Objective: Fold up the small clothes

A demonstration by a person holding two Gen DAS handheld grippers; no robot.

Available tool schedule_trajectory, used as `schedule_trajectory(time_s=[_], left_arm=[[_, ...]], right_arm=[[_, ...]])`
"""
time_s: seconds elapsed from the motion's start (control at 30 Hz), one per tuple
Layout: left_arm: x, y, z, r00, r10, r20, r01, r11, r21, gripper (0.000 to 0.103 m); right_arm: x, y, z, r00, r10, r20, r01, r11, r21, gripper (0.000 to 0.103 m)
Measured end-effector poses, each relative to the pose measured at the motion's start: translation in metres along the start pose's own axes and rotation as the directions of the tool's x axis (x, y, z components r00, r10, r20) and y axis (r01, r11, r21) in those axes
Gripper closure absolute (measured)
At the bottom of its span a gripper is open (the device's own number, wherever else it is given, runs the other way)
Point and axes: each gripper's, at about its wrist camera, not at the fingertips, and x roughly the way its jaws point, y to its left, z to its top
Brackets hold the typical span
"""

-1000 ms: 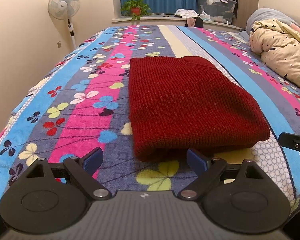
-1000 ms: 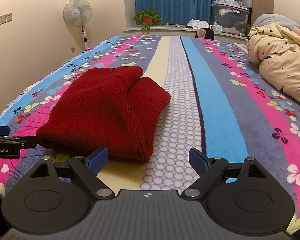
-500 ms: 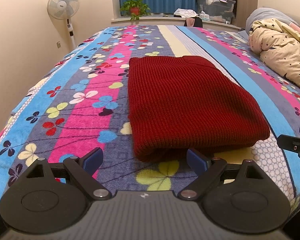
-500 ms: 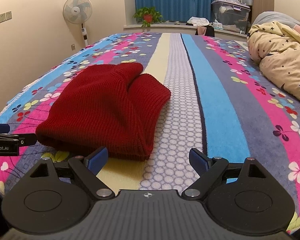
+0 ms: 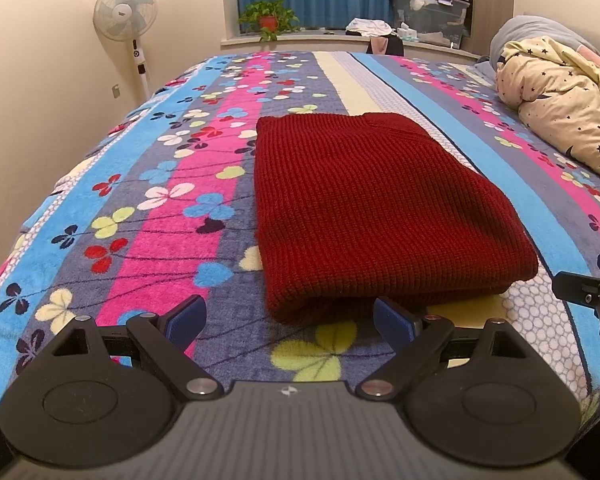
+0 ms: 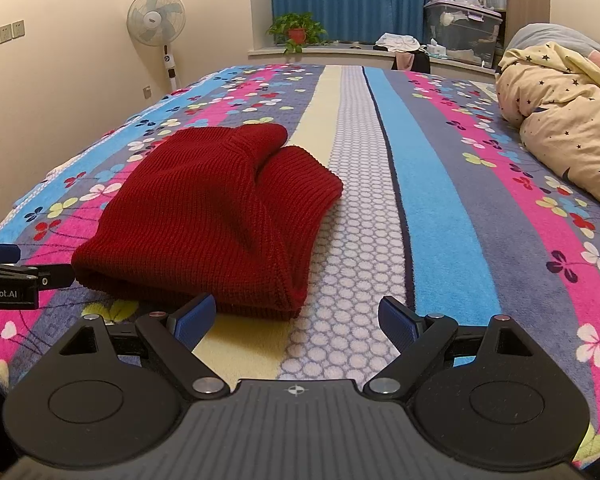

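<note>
A dark red knitted sweater lies folded into a thick rectangle on the striped flowered bedspread. It also shows in the right wrist view, where a fold opens at its far end. My left gripper is open and empty, just short of the sweater's near edge. My right gripper is open and empty, near the sweater's near right corner. Each gripper shows at the edge of the other's view: the right one and the left one.
A bundled cream quilt with stars lies at the right of the bed. A standing fan is by the left wall. A window ledge holds a potted plant and a storage box.
Both grippers have drawn back slightly from the sweater and stay open. The sweater has not moved.
</note>
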Motion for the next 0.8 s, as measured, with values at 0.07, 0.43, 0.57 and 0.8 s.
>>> schedule_trajectory(time_s=[0.07,0.43,0.57,0.8], left_arm=[[-0.0002,0.0,0.0002,1.0,0.0,0.0,0.0,1.0,-0.001,0.009],[-0.0004,0.0002,0.0002,1.0,-0.002,0.002,0.002,1.0,0.002,0.009],[-0.0005,-0.0001,0.0009,1.0,-0.004,0.004,0.004,1.0,0.005,0.009],[-0.0018,0.0011,0.0017,1.0,-0.01,0.007,0.01,1.0,0.012,0.009]], right_arm=[[0.0,0.0003,0.0001,1.0,0.0,0.0,0.0,1.0,0.0,0.014],[0.0,0.0007,-0.0004,1.0,0.001,0.0,-0.001,1.0,-0.002,0.014],[0.0004,0.0007,-0.0011,1.0,0.004,-0.002,-0.004,1.0,-0.007,0.013],[0.0004,-0.0007,-0.0025,1.0,0.008,-0.002,-0.009,1.0,-0.012,0.013]])
